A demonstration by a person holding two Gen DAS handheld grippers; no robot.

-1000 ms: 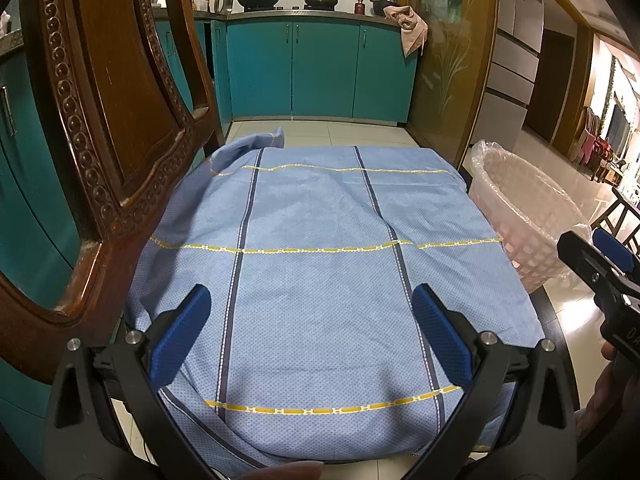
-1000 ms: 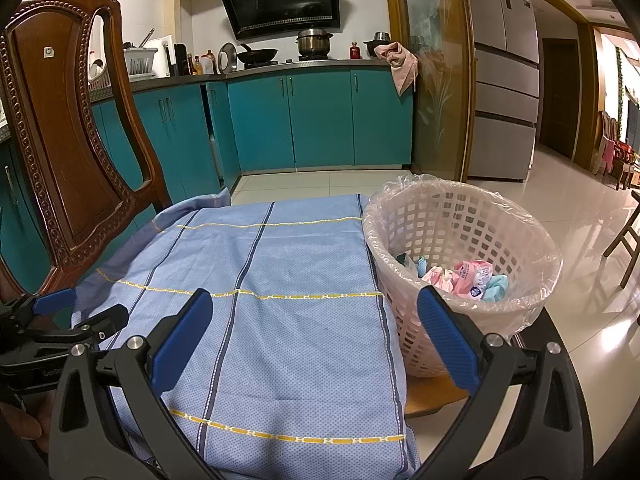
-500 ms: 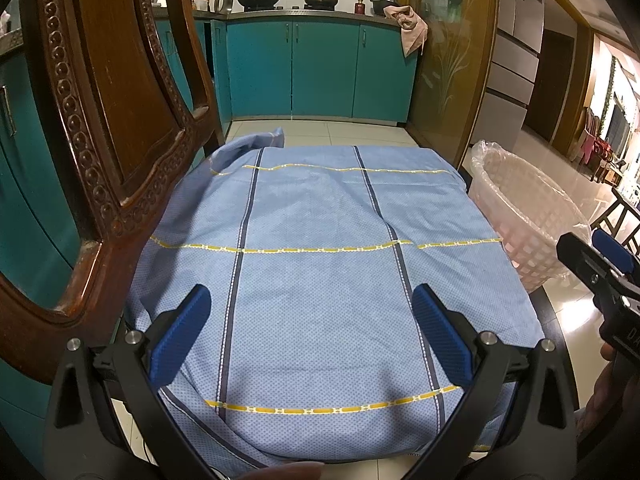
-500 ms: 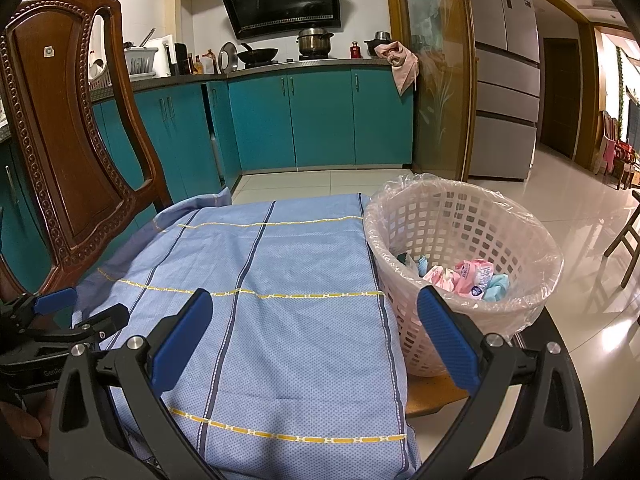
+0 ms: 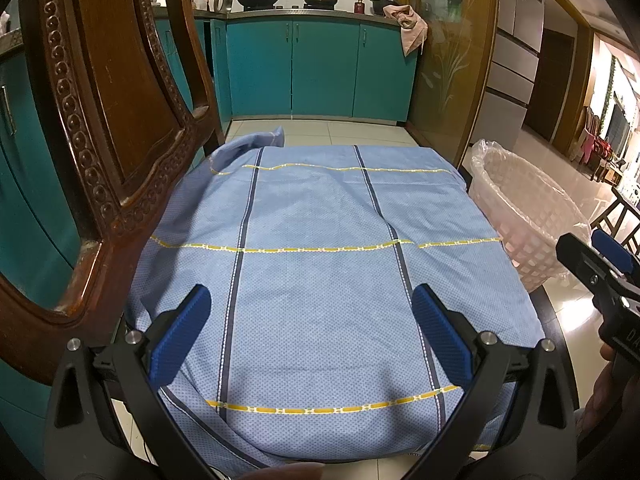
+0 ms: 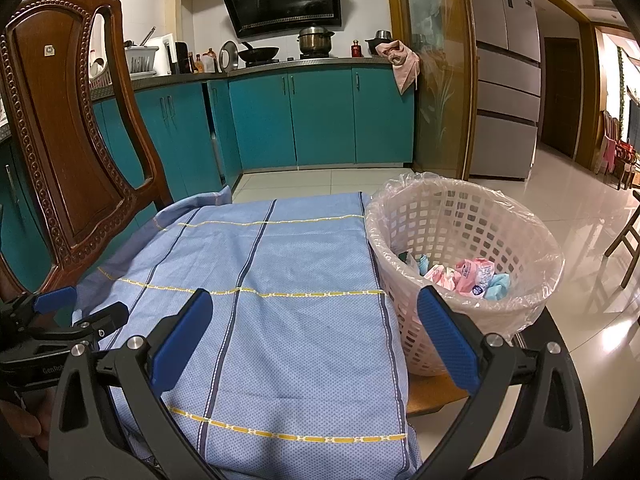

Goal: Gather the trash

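Both the left gripper [image 5: 306,336] and right gripper [image 6: 312,344] hover, jaws released, beside the white plastic lattice basket [image 6: 436,320] holding pink and blue wrappers [image 6: 468,278].

White lined basket [image 6: 460,240] upright, pink/blue wrappers [image 6: 468,278] inside, beside cloth

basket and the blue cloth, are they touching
Touching. In the right wrist view the basket wall presses against the blue cloth edge with no gap visible between them.
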